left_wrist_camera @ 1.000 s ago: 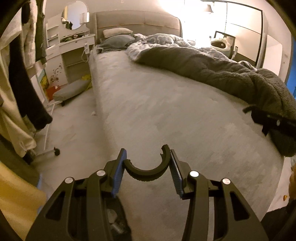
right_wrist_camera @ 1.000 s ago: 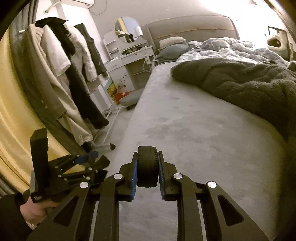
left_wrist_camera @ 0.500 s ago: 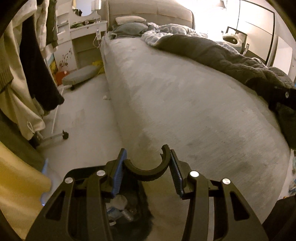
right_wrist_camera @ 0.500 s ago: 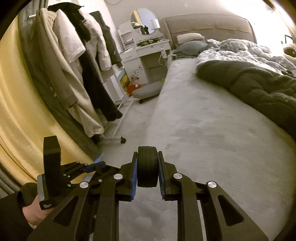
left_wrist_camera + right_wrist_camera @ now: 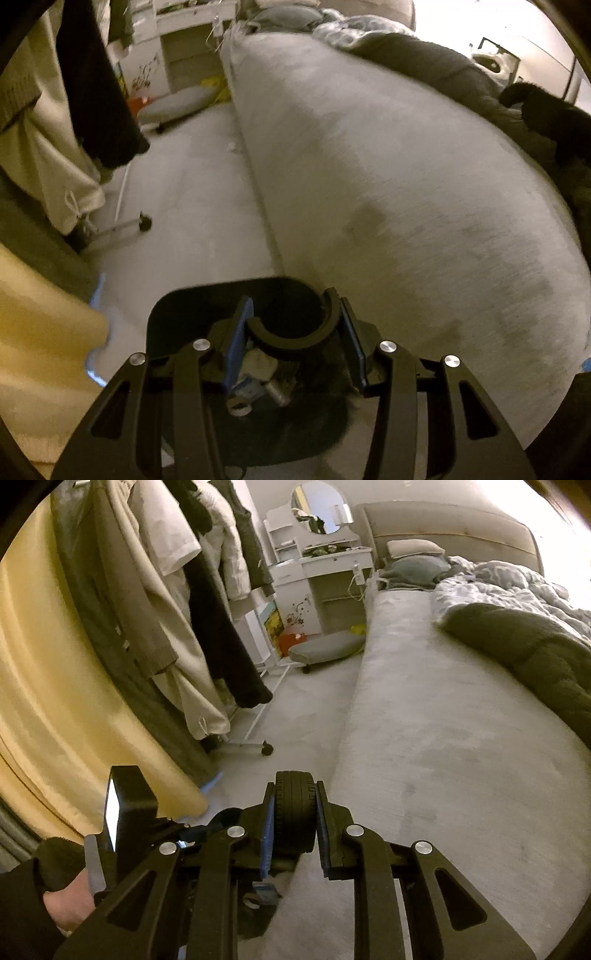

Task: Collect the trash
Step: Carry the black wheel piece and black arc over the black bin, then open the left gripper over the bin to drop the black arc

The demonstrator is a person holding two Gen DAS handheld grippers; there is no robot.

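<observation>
Tongs on the left (image 5: 293, 345) clamp a bin's curved handle (image 5: 291, 334); right tongs (image 5: 294, 829) pinch a small wheel (image 5: 294, 812), best released over the bin (image 5: 177, 314) below.

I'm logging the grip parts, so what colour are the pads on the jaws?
Blue pads, clearest in the left wrist view.

My left wrist cam looks steeply down over a dark bin (image 5: 207, 295) close under it, by the foot corner of the bed (image 5: 406, 177). My right wrist cam sits a bit higher and flatter, facing along the bed (image 5: 461, 738) toward the headboard (image 5: 443, 524). Both share the bed, the clothes rack (image 5: 177, 590) and the floor strip (image 5: 192, 192) between them
</observation>
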